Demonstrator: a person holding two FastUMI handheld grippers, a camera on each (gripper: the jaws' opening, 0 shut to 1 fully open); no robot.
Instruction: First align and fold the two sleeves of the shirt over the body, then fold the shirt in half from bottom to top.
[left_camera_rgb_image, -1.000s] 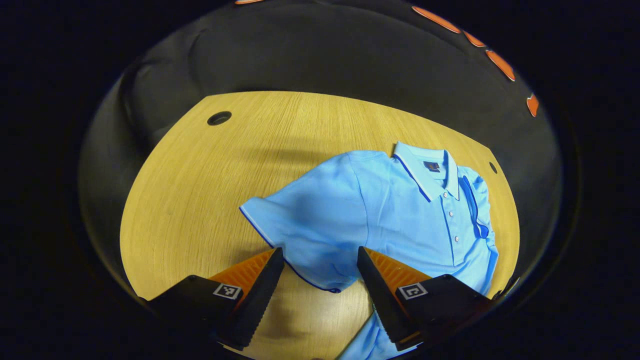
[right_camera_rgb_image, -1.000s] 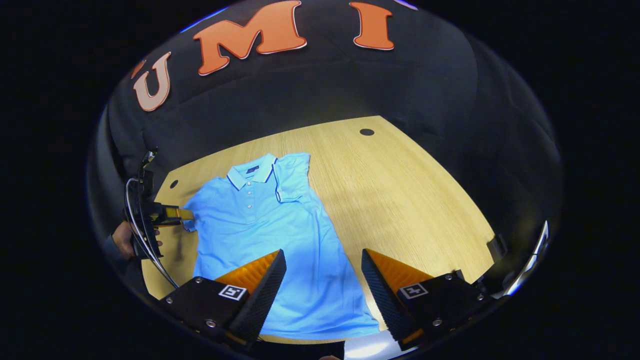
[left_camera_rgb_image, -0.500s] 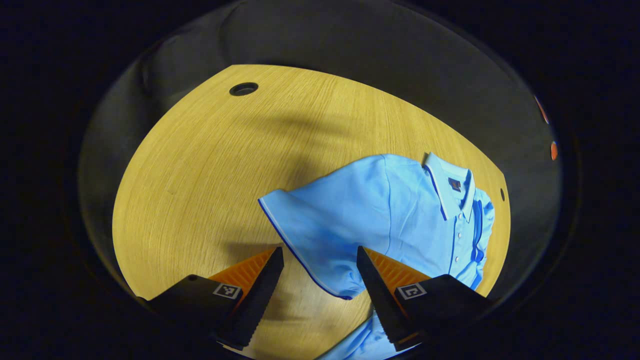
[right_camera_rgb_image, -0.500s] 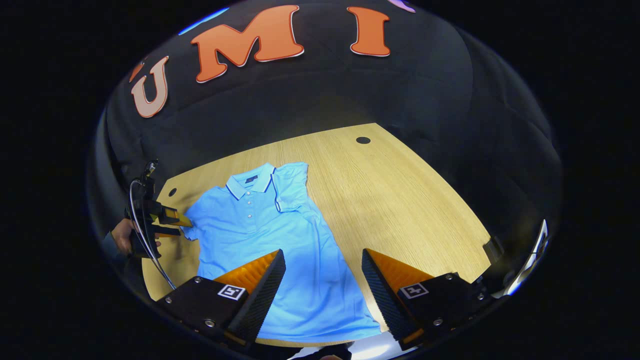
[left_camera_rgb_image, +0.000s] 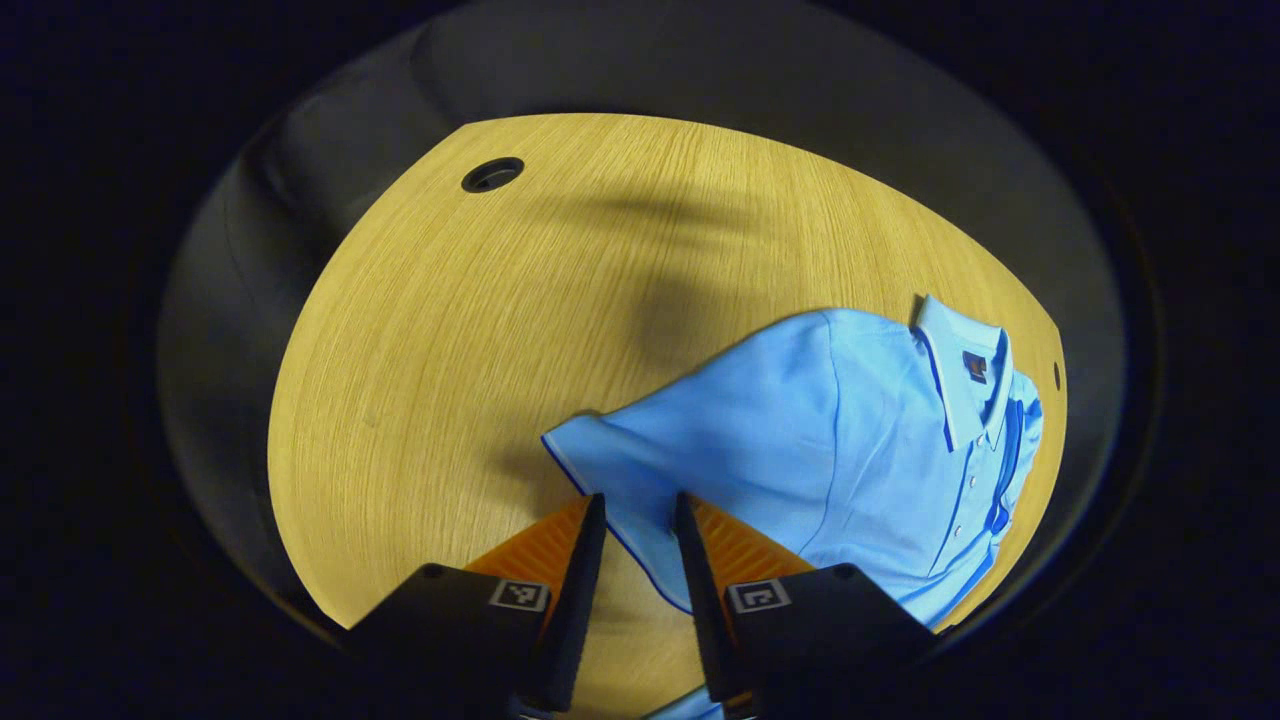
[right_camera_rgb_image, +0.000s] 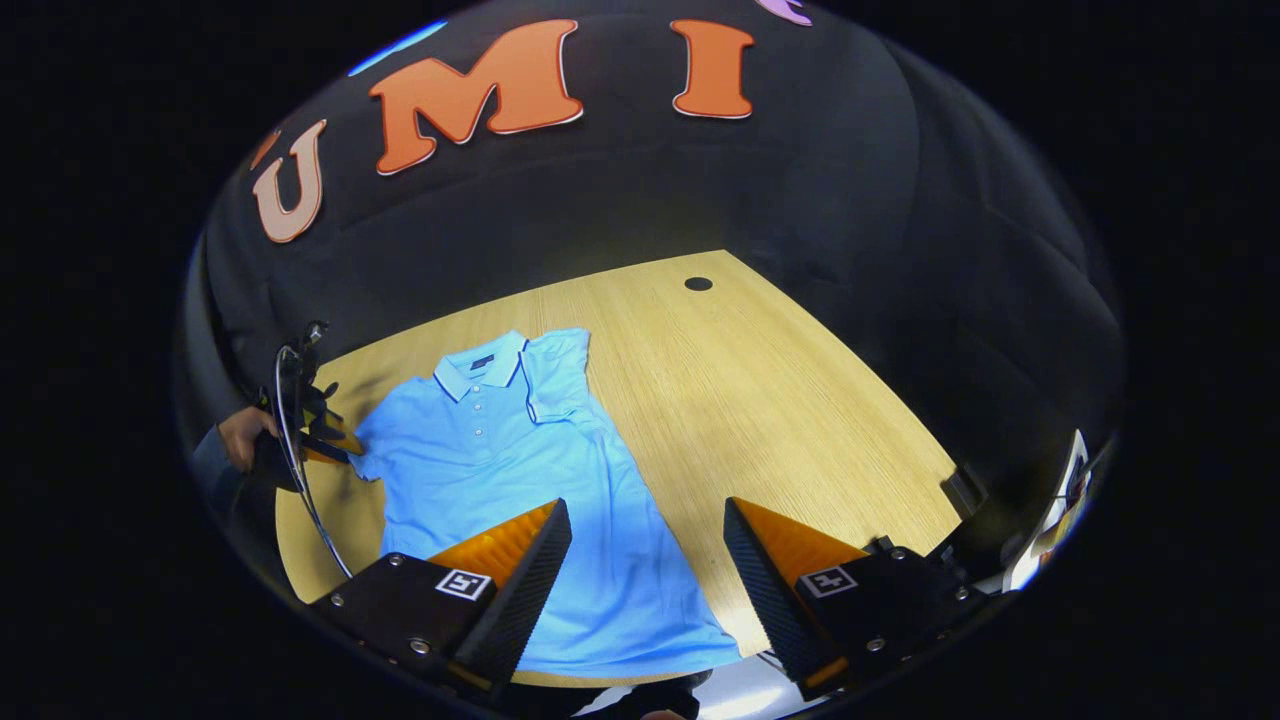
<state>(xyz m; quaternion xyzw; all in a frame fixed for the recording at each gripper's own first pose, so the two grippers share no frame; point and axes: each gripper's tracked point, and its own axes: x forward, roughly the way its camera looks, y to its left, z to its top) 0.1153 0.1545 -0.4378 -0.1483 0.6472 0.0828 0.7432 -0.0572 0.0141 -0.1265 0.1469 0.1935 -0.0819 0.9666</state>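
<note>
The light blue polo shirt lies flat and face up on the wooden table, collar toward the booth wall, hem toward the near edge, and one sleeve is already folded in over the chest beside the collar. The other sleeve sticks out flat to the side, its cuff edge running right into the left gripper. Those fingers are drawn close, a narrow gap between them, with the cuff lying in that gap (gripped or merely bracketed, I cannot tell). So this sleeve is the left hand's job: it has to go across toward the buttons. The right gripper hangs wide open above the shirt's lower body, holding nothing, well apart from that sleeve.
</note>
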